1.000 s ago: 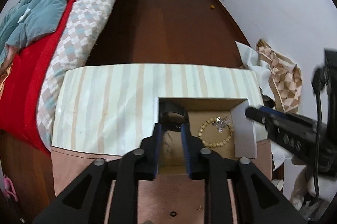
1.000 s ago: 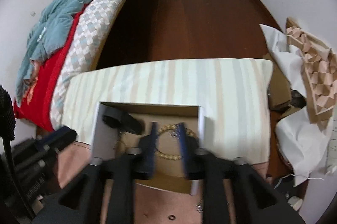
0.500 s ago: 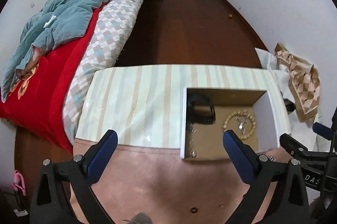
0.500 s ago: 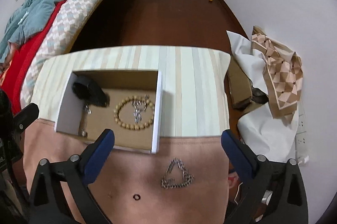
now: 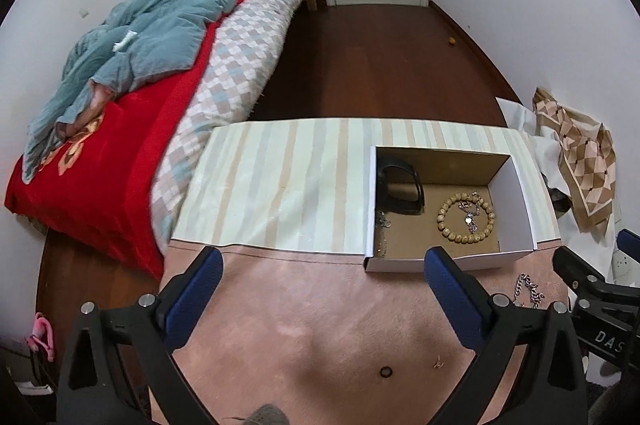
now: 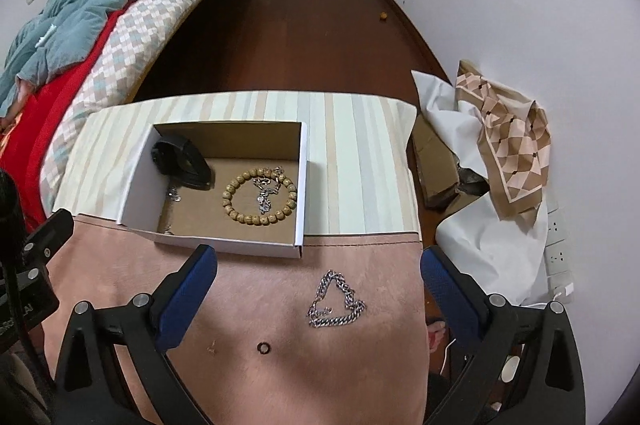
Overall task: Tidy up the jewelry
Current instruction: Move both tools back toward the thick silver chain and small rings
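— Why do both claws hang back, empty?

— I'd guess they're between picks. The left gripper (image 5: 320,261) and right gripper (image 6: 318,261) both gape wide above the pink cloth (image 6: 240,377). The beaded bracelet (image 6: 260,195) lies inside the box (image 6: 302,185); the silver chain (image 6: 335,301) and small ring (image 6: 263,347) wait outside it.

— And the room?

— A bed (image 5: 120,129), dark wood floor (image 6: 304,37), a striped cover (image 6: 360,153) under the box.

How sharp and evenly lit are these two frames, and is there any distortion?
Left wrist: sharp, strong fisheye bending, dark corners, soft shadow on the pink cloth. Right wrist: equally sharp; silver chain and box crisp, no glare, same curved edges.
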Available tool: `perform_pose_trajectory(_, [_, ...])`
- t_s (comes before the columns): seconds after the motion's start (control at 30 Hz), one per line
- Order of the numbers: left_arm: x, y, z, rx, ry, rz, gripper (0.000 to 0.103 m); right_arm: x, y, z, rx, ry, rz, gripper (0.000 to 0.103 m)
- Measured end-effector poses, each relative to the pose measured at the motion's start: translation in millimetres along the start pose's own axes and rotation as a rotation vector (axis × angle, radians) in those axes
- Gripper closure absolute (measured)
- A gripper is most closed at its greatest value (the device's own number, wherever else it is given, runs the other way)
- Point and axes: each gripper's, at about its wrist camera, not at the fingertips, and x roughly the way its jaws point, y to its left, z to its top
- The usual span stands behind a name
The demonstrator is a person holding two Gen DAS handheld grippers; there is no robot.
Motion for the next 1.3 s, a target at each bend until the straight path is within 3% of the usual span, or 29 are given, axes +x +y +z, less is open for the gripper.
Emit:
perform_pose_trajectory(0.6, [-91, 15, -30, 0.001, -0.148, -0.011, 0.000, -107, 0, -37, 0.019, -0.180, 0.018, 0.000])
perform_pose_trajectory(0.87, [-103, 20, -42, -0.043, -0.160, 0.020, 0.000, -128, -10, -50, 0.060, -0.207, 0.101, 0.000])
perform_pose_trajectory(0.97, [-94, 21, -50, -0.059, -0.151, 0.035, 0.000, -115, -32, -58, 0.141, -0.176, 0.166, 0.000])
perform_pose_trajectory(1.3, [3, -6, -88, -0.061, 0.034, 0.111, 0.000, 12, -88, -84, 0.265, 0.037, 0.118, 0.004])
